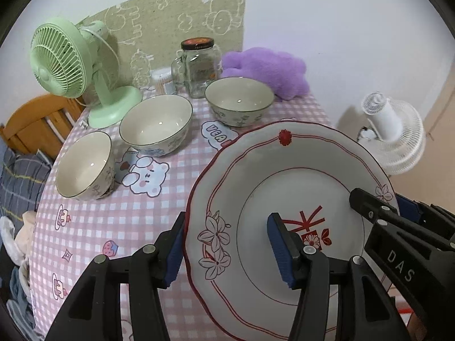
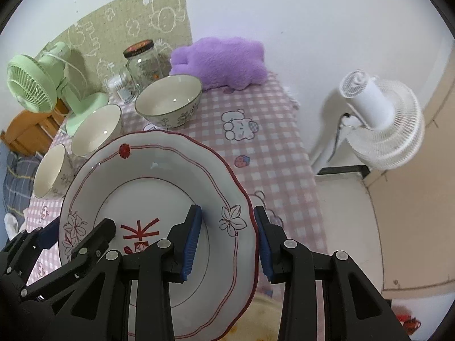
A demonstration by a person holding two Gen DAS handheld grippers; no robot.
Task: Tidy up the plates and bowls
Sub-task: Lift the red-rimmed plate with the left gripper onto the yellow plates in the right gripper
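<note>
Plate (image 1: 284, 187): white, scalloped rim with dark red edge line, double red ring inside, red flower at the far rim, outlined blossoms on left and right rim, red ribbon-and-box motif in the well. It sits tilted, clear of the pink checked tablecloth (image 1: 113, 221), held from both sides. Left gripper (image 1: 227, 253) clamps the plate's left rim, one blue pad under the edge, the other on the well face. Right gripper (image 2: 229, 240) clamps the right rim the same way, narrower gap, pads on both faces. Three bowls stay on the cloth beyond the plate: near bowl (image 1: 85, 166), middle bowl (image 1: 155, 126), far bowl (image 1: 239, 101), all cream inside with dark rim and floral outside, empty. Behind them: green fan (image 1: 64, 59), glass jar (image 1: 199, 68) with dark lid, purple plush (image 1: 267, 69). Left view only: full run of all three bowls unobstructed, wooden chair back (image 1: 31, 119), bear print on the cloth. Right view only: cloth's right edge, a yellowish patch under the plate's near rim, white fan (image 2: 381, 119) shown whole, with its stand; plate overlaps near and middle bowls there.
</note>
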